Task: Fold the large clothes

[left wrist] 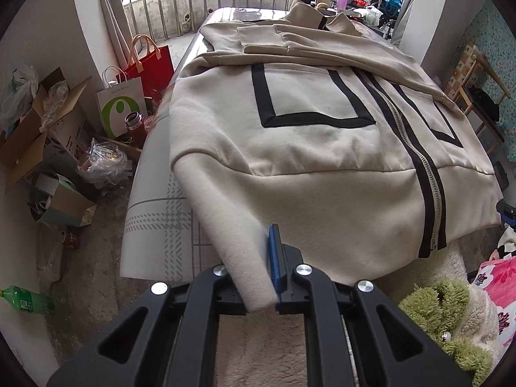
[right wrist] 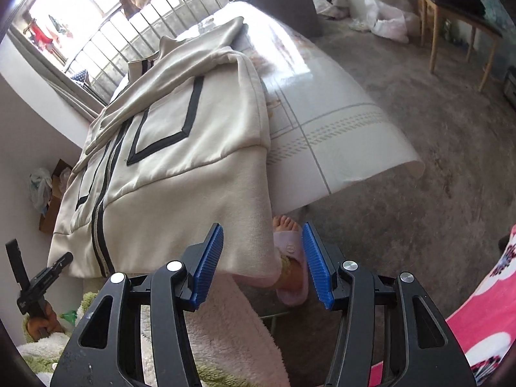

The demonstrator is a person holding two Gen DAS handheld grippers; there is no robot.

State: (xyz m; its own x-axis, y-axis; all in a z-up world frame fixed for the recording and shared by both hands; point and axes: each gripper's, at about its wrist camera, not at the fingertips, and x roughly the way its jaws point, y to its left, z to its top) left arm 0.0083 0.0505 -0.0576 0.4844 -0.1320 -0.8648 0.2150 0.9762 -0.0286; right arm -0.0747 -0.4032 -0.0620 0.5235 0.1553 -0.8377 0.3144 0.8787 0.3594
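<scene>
My left claw (left wrist: pixel 258 277): jaws pinched tight on the near-left hem corner of the jacket (left wrist: pixel 322 135), cloth bunched between the pads. My right claw (right wrist: pixel 262 262): jaws standing about half apart, astride the near-right hem corner, pads not pressing it. Risks, as I judge them: the right corner hangs limp off the worktop (right wrist: pixel 338 135) edge, so closing too shallow could catch one layer only, or miss; lifting with one corner alone would skew the fold. Jacket: cream fleece, laid front-up ahead of both claws on the worktop, black zip (left wrist: pixel 429 174) closed down the middle, black-trimmed square pockets either side, sleeves folded across the chest at the far end, hem band overhanging toward me.
</scene>
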